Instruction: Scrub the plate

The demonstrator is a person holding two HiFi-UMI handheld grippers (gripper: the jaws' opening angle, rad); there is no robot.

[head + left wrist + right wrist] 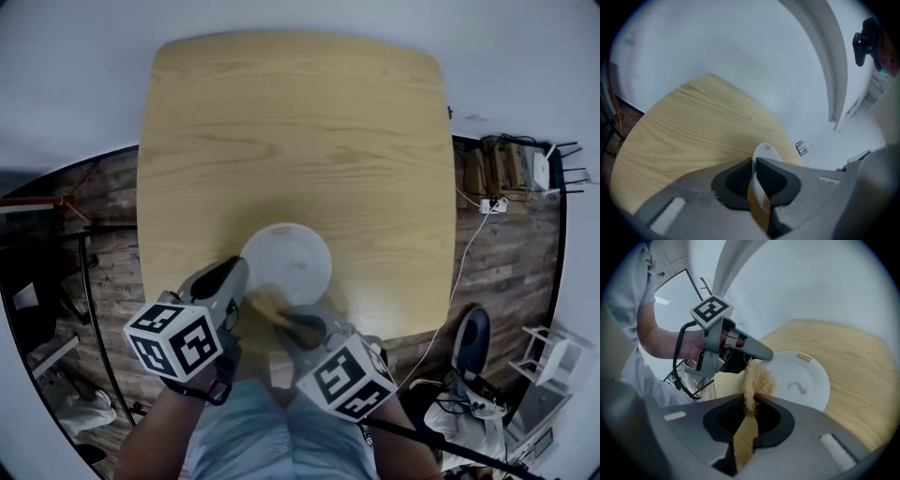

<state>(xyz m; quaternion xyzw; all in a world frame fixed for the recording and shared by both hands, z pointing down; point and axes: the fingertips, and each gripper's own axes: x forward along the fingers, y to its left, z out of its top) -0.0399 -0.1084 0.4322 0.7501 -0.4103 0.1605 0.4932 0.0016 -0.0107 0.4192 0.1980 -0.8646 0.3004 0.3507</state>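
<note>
**Item 1. Plate [802, 379].** White and round, with a small yellow label at the far rim and a grey smear on its face. The near rim stands between the fingers [777, 180] of the left gripper [754, 161], which are clenched on it. The rest of the plate reaches out past their tips over the bench [291, 141]. Judged purpose: the rim grip steadies the plate and keeps its face free for scrubbing.

**Item 2. Scrubber [757, 377].** A tan, fibrous pad pinched between the fingers [771, 420] of the right gripper [750, 398]. Its tuft sticks out beyond their tips, just beside the left gripper's fingertips and at the plate's near edge. Whether it touches the plate cannot be told. Judged purpose: the protruding fibres, not the fingers, are meant to meet the plate.

**Item 3. Smear.** It lies ahead of the right fingers, apart from the tuft.

**Status.** Scrubbing is in hand, and the smear looks unreached. The next stroke likely needs the tuft carried forward across the face. Risk: hard pressure may pivot the plate in its one-sided grip.
</note>
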